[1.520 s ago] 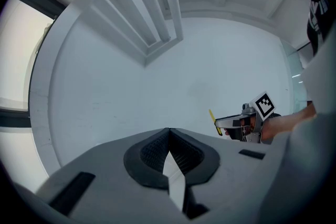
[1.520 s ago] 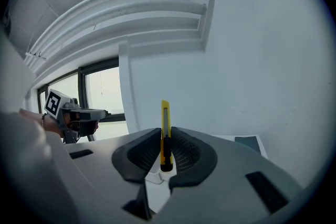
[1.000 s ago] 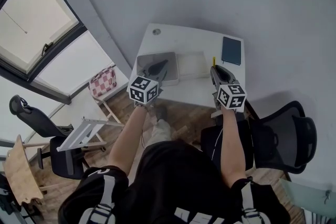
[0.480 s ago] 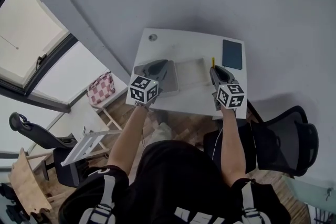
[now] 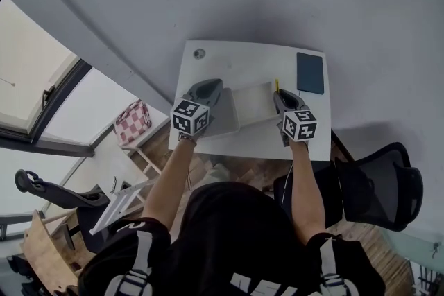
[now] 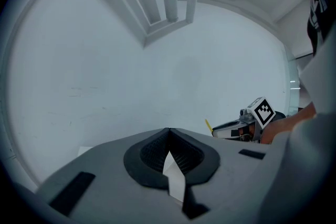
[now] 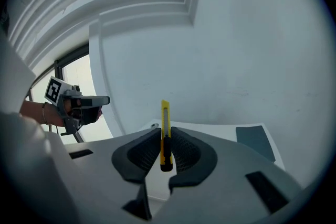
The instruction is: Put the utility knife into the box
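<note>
A person seated at a white table [image 5: 243, 59] is partway through a packing job. The shallow white box [image 5: 255, 102] is lying open mid-table, with a dark notebook [image 5: 310, 73] resting to its right. The work is looking roughly half done, as nothing is showing inside the box yet. The left gripper [image 5: 208, 88] is clamping a thin white panel [image 6: 173, 176], apparently the box's lid, at the box's left. The right gripper [image 5: 281, 97] is pinching the yellow utility knife [image 7: 165, 134] upright between closed jaws, just beside the box's right edge, awaiting placement.
</note>
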### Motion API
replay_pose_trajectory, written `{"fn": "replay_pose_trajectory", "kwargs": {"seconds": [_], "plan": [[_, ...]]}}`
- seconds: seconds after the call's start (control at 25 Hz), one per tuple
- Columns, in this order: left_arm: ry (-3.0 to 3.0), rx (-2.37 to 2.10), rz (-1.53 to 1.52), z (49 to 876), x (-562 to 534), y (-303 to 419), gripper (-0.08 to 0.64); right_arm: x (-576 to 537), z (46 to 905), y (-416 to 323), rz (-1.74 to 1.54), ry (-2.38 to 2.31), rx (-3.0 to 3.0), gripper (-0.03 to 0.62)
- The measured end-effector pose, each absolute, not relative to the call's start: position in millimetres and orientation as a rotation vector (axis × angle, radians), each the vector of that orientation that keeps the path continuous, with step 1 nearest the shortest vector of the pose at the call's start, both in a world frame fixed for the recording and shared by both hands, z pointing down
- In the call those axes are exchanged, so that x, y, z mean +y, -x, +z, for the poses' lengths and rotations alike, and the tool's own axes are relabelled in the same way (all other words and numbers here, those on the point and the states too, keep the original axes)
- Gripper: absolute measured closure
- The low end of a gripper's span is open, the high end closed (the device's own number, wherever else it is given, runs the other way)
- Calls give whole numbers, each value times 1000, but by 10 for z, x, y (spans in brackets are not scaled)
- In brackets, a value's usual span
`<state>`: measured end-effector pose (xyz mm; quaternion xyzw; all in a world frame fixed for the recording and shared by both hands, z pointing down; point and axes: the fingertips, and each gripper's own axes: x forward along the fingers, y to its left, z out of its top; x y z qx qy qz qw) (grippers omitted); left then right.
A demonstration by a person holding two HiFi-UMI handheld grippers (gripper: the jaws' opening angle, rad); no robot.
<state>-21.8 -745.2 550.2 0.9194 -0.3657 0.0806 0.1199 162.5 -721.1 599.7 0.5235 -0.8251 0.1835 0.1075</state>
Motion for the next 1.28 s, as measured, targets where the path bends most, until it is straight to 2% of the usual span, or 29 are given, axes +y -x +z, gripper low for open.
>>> {"fn": "replay_pose_trajectory", "kwargs": {"seconds": [0.84, 1.28], "plan": [[-2609, -853, 414, 6459, -8248, 335, 535, -7708, 7596, -1198, 827, -1297, -2150, 518], [-2605, -773, 451, 6626, -8428, 282, 534, -7735, 8176, -1130, 933, -1212, -1990, 515]]}}
